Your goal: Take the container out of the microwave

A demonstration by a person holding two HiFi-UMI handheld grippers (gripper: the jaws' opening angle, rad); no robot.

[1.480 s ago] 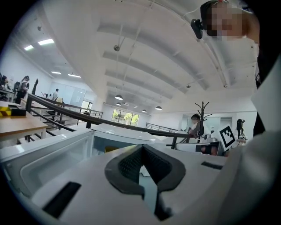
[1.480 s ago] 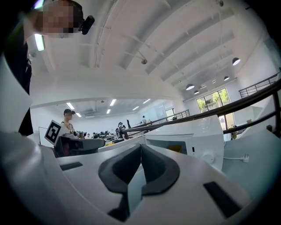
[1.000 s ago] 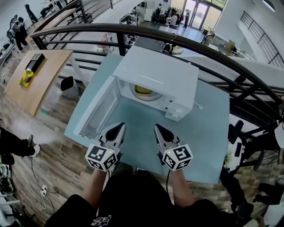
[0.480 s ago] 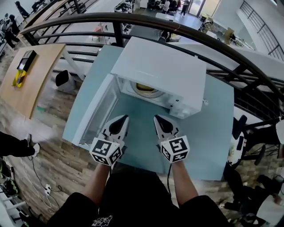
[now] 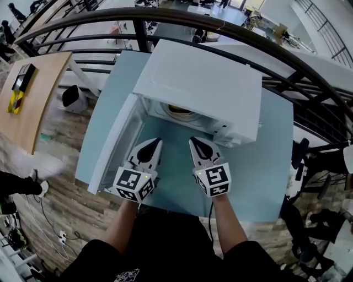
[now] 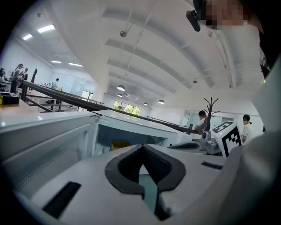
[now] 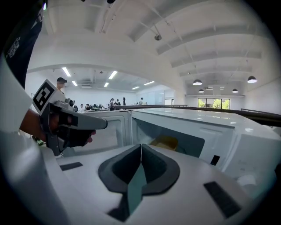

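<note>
A white microwave (image 5: 201,82) stands on a pale blue table (image 5: 259,165) with its door (image 5: 113,144) swung open to the left. Inside sits a yellow container (image 5: 179,110), partly hidden by the top of the opening; it also shows as a yellow container (image 7: 164,142) in the right gripper view and dimly as a yellow shape (image 6: 119,143) in the left gripper view. My left gripper (image 5: 154,141) and right gripper (image 5: 194,140) hover side by side over the table just in front of the opening. Both are shut and hold nothing.
A black railing (image 5: 165,16) curves behind the table, with a lower floor beyond it. A wooden table (image 5: 25,93) stands at the left. The open door borders the left gripper's side. Black chairs (image 5: 309,171) stand to the right of the table.
The microwave has come nearer in the head view, and both grippers have drawn closer together and closer to the opening. Both stay shut.
</note>
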